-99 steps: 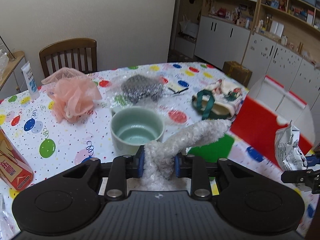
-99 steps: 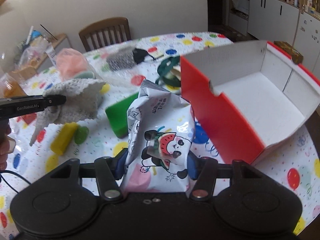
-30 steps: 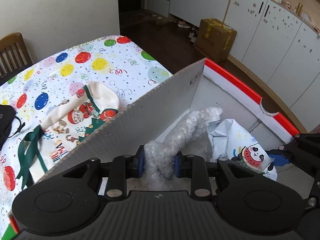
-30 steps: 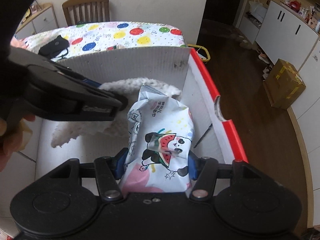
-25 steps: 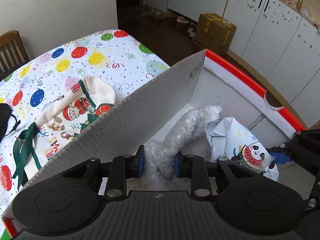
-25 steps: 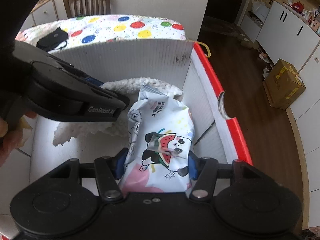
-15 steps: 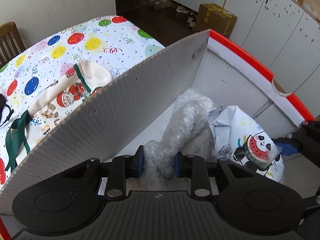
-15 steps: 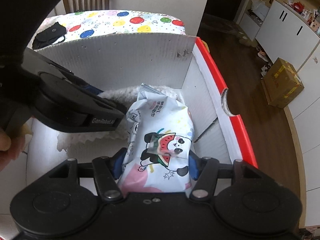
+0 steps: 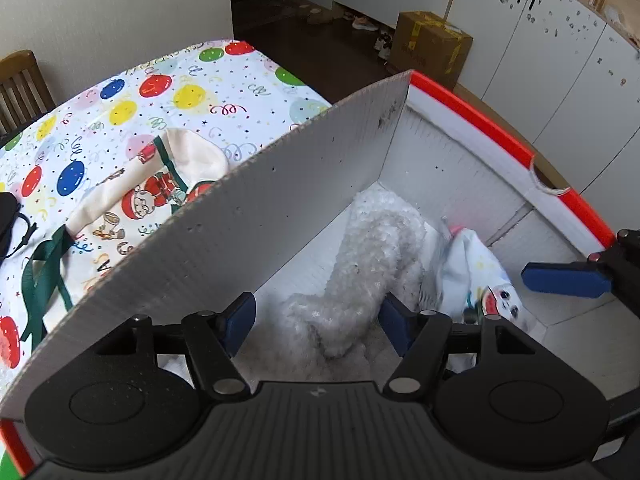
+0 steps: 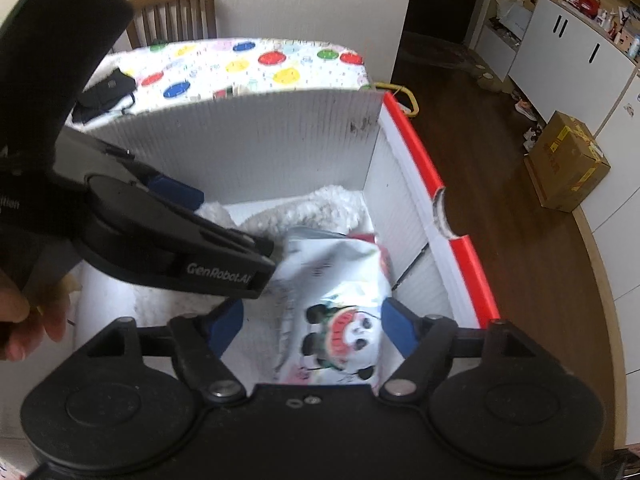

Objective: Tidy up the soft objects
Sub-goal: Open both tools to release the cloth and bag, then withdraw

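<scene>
Both grippers hang over the inside of a red box with white walls [image 9: 256, 216] [image 10: 256, 140]. My left gripper [image 9: 318, 316] is open, and the white fluffy cloth [image 9: 372, 248] lies loose between its fingers on the box floor; it also shows in the right wrist view [image 10: 320, 206]. My right gripper [image 10: 310, 328] is open, and the white panda-print soft pack [image 10: 340, 300] lies between its fingers in the box, beside the cloth; it also shows in the left wrist view [image 9: 476, 268]. The left gripper's black body crosses the right wrist view.
The box stands on a table with a balloon-print cloth [image 9: 160, 92]. A cream Santa-print drawstring bag with green straps [image 9: 148, 188] lies just outside the box's left wall. A black pouch [image 10: 104, 92] lies farther back. A cardboard carton [image 9: 430, 46] stands on the floor.
Both grippers opened. The fluffy cloth and the panda pack dropped from the fingers and now lie loose on the box floor. Both grippers sit lower in the box.
</scene>
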